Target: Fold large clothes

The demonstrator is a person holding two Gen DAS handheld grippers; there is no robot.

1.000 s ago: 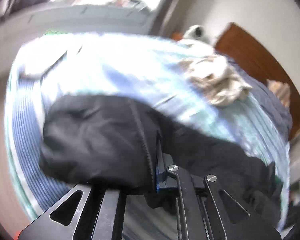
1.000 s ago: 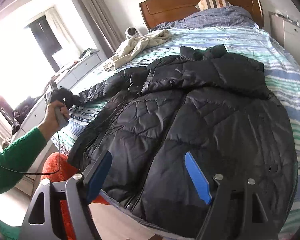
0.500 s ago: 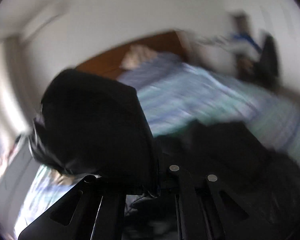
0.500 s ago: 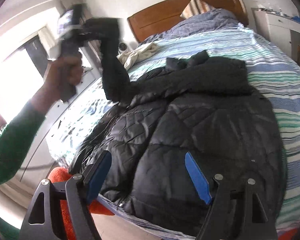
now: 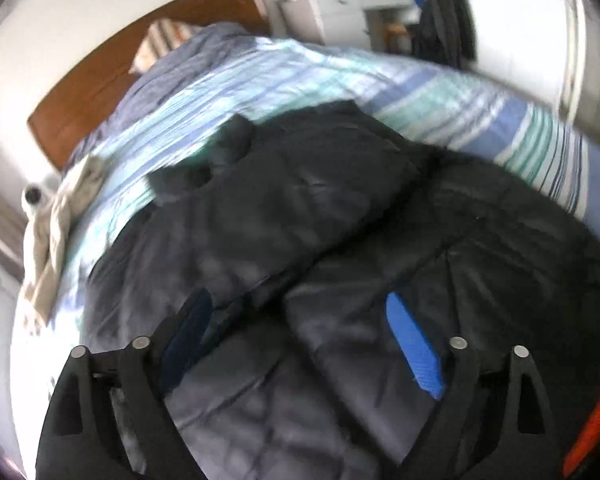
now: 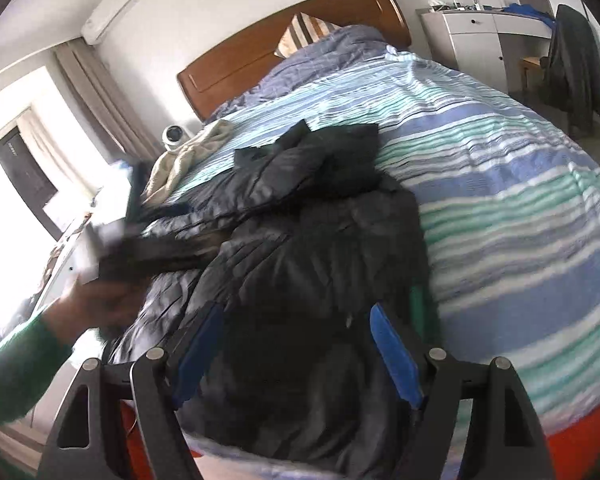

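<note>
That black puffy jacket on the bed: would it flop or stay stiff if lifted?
The black jacket would probably flop: its sleeve lies draped and creased across the body. Its quilted padding suggests it is light but bulky. The shiny shell may slip between fingers.

Black quilted puffer jacket [image 6: 320,240] spread on striped bed, both sleeves folded across front.

Blur and cut-offs around the black jacket

In the right wrist view the left hand-held gripper [image 6: 140,236] is smeared by motion, its fingers unreadable. The black puffer jacket [image 6: 300,280] hides its own hem behind the right hand-held gripper [image 6: 296,344]. An orange object [image 5: 592,428] at the left wrist view's edge is cropped beyond naming.
</note>
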